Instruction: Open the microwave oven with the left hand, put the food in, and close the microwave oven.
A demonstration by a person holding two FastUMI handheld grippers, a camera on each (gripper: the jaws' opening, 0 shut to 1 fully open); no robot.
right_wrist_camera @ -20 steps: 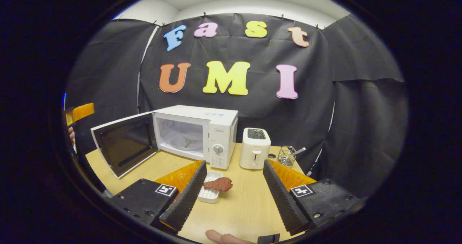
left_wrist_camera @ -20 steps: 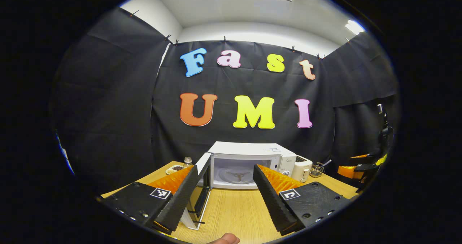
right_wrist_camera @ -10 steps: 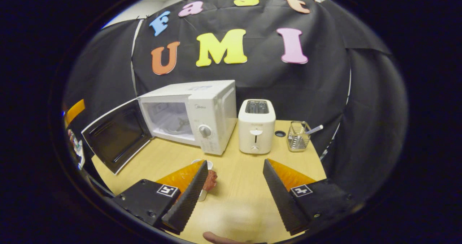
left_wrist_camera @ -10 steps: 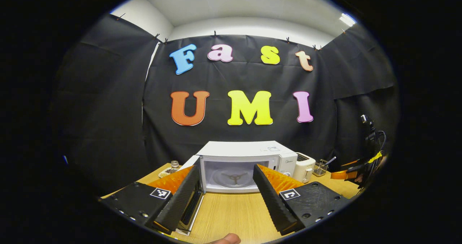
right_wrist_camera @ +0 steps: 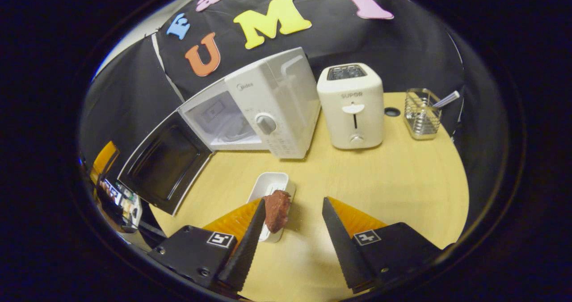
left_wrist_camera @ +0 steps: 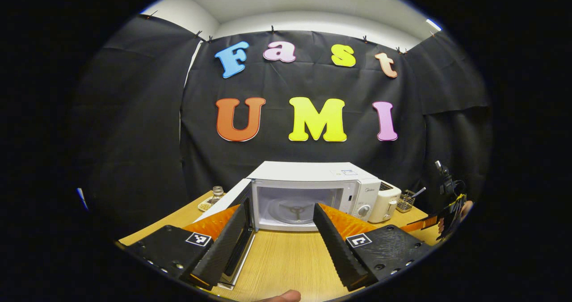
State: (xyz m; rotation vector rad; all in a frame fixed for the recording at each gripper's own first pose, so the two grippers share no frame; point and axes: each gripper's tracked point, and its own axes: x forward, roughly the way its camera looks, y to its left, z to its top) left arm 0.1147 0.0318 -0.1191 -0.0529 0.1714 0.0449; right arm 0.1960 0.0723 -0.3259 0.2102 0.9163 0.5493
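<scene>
With the microwave oven (right_wrist_camera: 250, 114) door (right_wrist_camera: 163, 168) swung fully open, the right gripper (right_wrist_camera: 290, 208) descends wide-spread over the reddish food (right_wrist_camera: 277, 210) on its white tray (right_wrist_camera: 270, 190), evidently to seize it, while the left gripper (left_wrist_camera: 279, 217) waits wide and empty.

Obscured items, operator:
Your left finger covers part of the white tray (right_wrist_camera: 271, 190); the jar (left_wrist_camera: 217, 193) contents are too small to tell.

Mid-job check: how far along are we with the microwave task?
Done: the microwave door hangs open. In hand: the right gripper, open, hovers by the reddish food on its white tray, not gripping. The left gripper is open. Left: load the food, shut the door.
</scene>
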